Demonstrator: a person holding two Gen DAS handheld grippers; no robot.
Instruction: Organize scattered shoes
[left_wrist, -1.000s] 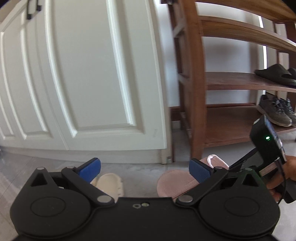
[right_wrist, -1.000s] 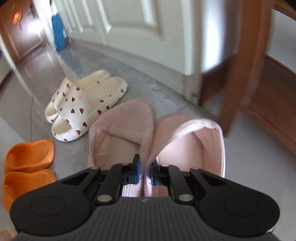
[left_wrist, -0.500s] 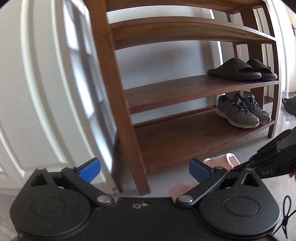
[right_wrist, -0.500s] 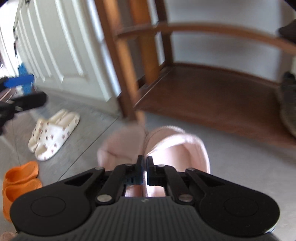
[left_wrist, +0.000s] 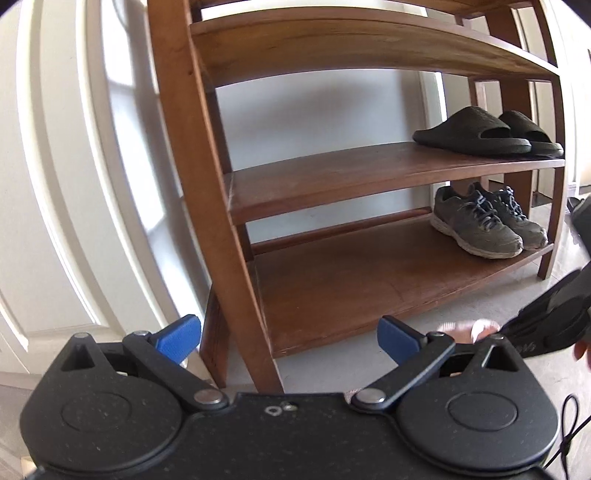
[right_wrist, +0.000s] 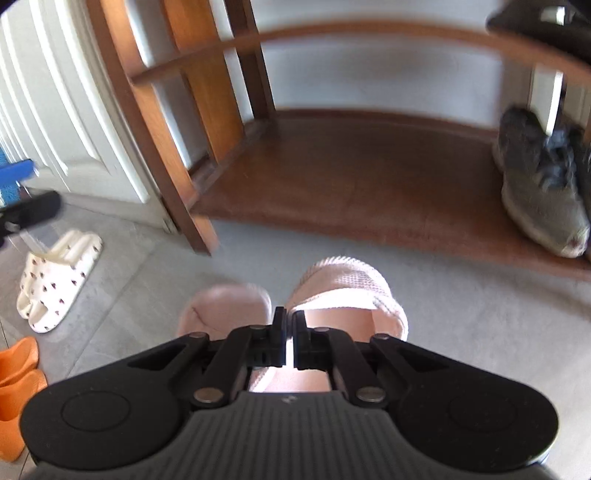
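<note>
My right gripper (right_wrist: 289, 325) is shut on a pair of pink slippers (right_wrist: 343, 291), pinching their inner edges together and holding them above the grey floor in front of the wooden shoe rack (right_wrist: 354, 184). The slippers also show at the right of the left wrist view (left_wrist: 465, 330), beside the right gripper's body (left_wrist: 546, 321). My left gripper (left_wrist: 288, 338) is open and empty, facing the rack's left leg (left_wrist: 207, 184).
Grey sneakers (left_wrist: 487, 225) sit on the bottom shelf at the right, dark slides (left_wrist: 484, 133) on the shelf above. White heart-print slides (right_wrist: 55, 280) and orange slippers (right_wrist: 14, 380) lie on the floor at left. White panelled doors (left_wrist: 74, 184) stand left of the rack.
My right gripper has carried the pink slippers off the floor towards the rack's bottom shelf. My left gripper has swung right, from the white doors to face the rack.
</note>
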